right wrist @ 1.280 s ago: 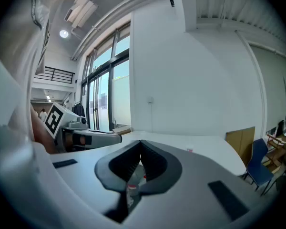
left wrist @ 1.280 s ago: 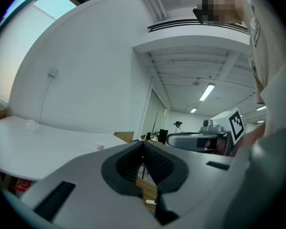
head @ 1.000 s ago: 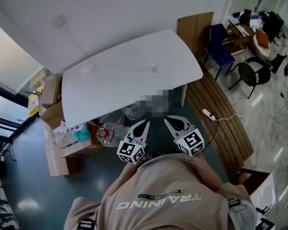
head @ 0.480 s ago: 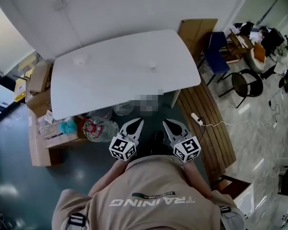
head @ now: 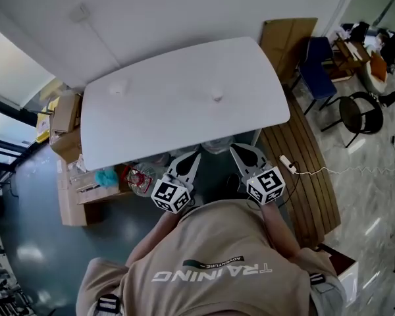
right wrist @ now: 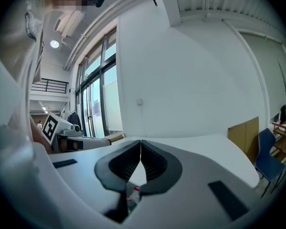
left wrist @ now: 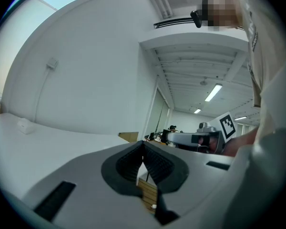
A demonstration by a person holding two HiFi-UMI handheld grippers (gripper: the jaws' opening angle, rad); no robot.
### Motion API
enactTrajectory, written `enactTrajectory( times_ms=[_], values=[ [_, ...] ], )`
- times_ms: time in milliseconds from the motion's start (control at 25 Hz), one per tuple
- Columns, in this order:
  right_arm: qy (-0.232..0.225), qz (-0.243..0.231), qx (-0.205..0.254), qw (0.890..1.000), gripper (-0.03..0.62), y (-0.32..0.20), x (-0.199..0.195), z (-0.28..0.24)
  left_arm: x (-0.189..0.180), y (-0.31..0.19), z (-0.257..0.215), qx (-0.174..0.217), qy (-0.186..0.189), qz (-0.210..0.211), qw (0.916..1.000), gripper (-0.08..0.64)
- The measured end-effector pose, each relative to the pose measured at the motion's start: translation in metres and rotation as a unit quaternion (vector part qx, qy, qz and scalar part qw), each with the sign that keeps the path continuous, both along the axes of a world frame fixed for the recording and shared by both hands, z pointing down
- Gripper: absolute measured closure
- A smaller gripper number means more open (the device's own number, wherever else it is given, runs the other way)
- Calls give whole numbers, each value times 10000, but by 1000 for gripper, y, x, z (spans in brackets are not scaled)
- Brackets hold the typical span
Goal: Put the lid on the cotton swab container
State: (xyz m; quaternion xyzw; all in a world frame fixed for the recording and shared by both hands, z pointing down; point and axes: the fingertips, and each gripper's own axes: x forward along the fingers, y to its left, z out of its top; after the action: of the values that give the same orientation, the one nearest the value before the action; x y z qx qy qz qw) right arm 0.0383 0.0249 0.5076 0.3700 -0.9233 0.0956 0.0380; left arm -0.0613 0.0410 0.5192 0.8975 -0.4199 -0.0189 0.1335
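Up to the table edge have come my left gripper and right gripper, jaws together on nothing. Mid-table stands, I think, the container; the lid lies far left (light, slippery: pinch its rim).

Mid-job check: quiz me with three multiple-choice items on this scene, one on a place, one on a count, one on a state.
1. Where are the left tongs and right tongs relative to the white table?
A. Over its middle
B. Short of its near edge, close to the person's chest
C. Resting on its top

2. How many small items lie on the table?
A. None
B. Five
C. Two

3. How do the jaws of both tongs stand?
A. Shut, nothing between them
B. Wide apart
C. Shut on a lid

Answers:
1 B: the head view shows both tongs off the table, by the chest.
2 C: one lies toward the far left, one nearer the middle.
3 A: each gripper view shows the jaws meeting, empty.
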Motion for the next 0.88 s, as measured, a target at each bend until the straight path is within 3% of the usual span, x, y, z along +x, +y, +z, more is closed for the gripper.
enactTrajectory(
  times_ms=[360, 880],
  values=[
    [13, -596, -82, 9982, 574, -55, 23, 12, 41, -50, 22, -244, 89, -301, 9992, 548],
    [-110, -843, -247, 9961, 574, -89, 31, 19, 51, -93, 17, -326, -37, -484, 9983, 548]
  ],
)
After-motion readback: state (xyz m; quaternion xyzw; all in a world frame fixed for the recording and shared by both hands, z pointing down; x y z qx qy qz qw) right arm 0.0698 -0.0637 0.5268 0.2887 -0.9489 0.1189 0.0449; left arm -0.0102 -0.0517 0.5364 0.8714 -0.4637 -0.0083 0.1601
